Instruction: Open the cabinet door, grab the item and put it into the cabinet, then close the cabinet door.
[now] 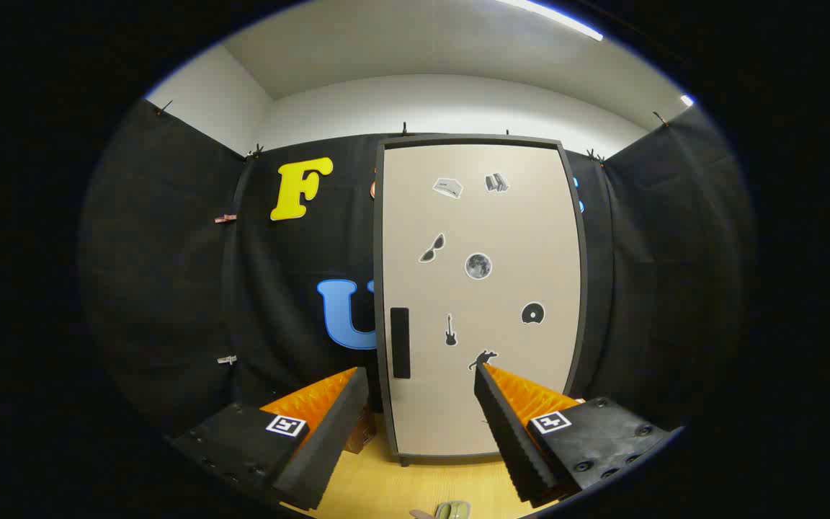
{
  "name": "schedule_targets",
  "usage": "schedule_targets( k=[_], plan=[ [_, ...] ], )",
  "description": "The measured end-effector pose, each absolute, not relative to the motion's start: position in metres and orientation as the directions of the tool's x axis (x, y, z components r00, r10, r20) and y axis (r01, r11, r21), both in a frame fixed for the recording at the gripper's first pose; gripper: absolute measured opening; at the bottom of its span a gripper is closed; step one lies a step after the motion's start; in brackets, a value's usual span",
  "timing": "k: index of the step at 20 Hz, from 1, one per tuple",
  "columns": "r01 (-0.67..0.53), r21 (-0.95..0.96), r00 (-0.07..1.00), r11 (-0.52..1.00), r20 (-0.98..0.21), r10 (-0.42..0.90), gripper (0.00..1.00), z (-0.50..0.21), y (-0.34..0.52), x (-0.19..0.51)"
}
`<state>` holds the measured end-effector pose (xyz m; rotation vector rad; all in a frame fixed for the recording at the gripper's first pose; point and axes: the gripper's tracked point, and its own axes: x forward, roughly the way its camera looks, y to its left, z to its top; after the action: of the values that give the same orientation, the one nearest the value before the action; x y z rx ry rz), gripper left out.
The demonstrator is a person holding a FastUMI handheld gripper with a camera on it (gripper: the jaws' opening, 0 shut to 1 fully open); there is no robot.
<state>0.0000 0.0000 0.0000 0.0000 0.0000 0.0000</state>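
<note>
A tall beige cabinet (483,303) with a dark frame stands straight ahead of me against the black cloth wall. Its door is closed and carries several small stickers. A black vertical handle (400,342) sits near the door's left edge, just ahead of and above my left finger. My gripper (421,369) is open, fingers spread wide with nothing between them, and the lower part of the door shows in the gap. A small pale green item (452,510) lies on the wooden surface (386,483) below the fingers, partly cut off.
Black cloth walls close in on the left and right of the cabinet. A small brown object (366,432) peeks out behind my left finger at the cabinet's lower left corner. A fingertip of a person's hand (421,514) shows beside the green item.
</note>
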Motion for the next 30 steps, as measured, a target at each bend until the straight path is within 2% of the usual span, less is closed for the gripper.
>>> schedule_targets(
  k=[17,22,30],
  plan=[
    [0.048,0.018,0.999,0.999,0.015,-0.049,0.97,0.003,-0.006,0.01],
    [0.029,0.018,1.0,0.999,-0.012,-0.029,0.96,-0.01,0.012,0.038],
    [0.018,-0.019,1.0,1.0,0.012,-0.017,0.96,-0.02,0.038,0.11]
  ],
)
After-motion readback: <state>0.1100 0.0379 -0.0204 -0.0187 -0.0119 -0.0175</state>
